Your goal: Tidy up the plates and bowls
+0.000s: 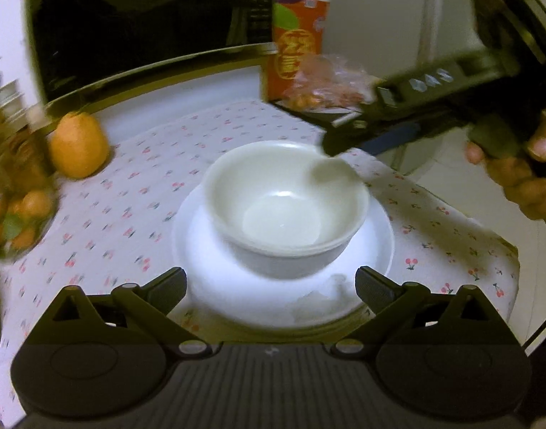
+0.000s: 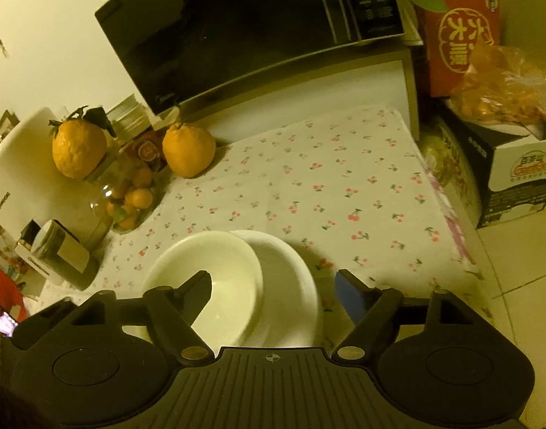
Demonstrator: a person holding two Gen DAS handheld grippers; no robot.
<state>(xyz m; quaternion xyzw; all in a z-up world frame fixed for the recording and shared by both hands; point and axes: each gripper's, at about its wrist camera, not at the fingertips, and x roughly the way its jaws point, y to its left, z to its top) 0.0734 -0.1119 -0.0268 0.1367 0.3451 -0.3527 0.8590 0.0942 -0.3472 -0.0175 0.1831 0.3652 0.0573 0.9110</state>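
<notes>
Now my left gripper [image 1: 271, 287] hangs wide and empty just short of the plate [image 1: 215, 286]. Nested bowls [image 1: 285, 203] sit on it, on the cherry cloth [image 1: 122, 214]. My right gripper [image 2: 273, 296] is released, its jaws astride the rims; I'd lift straight off, nudging nothing.

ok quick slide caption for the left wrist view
White bowl resting on a white plate, open left gripper in front, cherry-print tablecloth beneath.
</notes>
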